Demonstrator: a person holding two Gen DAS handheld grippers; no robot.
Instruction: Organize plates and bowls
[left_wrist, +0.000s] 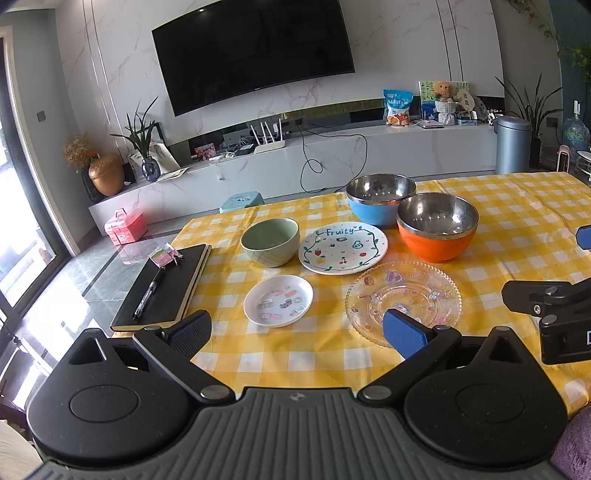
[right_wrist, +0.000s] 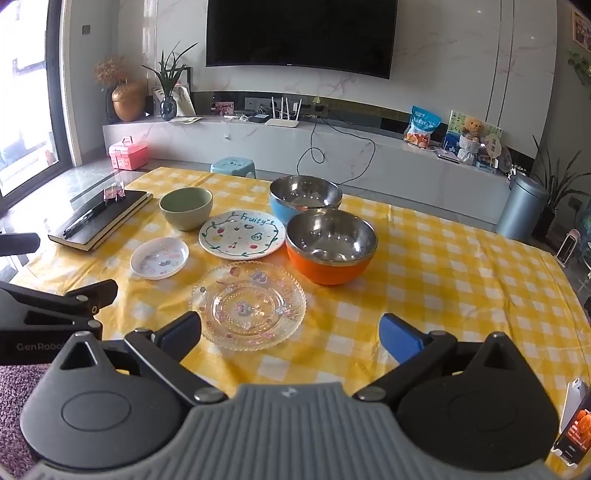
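Observation:
On the yellow checked tablecloth (left_wrist: 295, 354) stand a green bowl (left_wrist: 270, 241), a blue steel bowl (left_wrist: 380, 198) and an orange steel bowl (left_wrist: 437, 226). Between them lies a white "Fruity" plate (left_wrist: 343, 248). Nearer are a small white saucer (left_wrist: 278, 300) and a clear glass plate (left_wrist: 403, 300). My left gripper (left_wrist: 297, 332) is open and empty, above the table's near edge, in front of the saucer. My right gripper (right_wrist: 291, 336) is open and empty, just in front of the glass plate (right_wrist: 248, 305). The orange bowl (right_wrist: 331, 245) and "Fruity" plate (right_wrist: 242, 234) lie beyond it.
A black notebook (left_wrist: 164, 288) with a pen and a small folded paper lies at the table's left edge. A phone on a stand (right_wrist: 572, 421) sits at the near right. Behind the table are a blue stool (left_wrist: 242, 201) and a TV cabinet.

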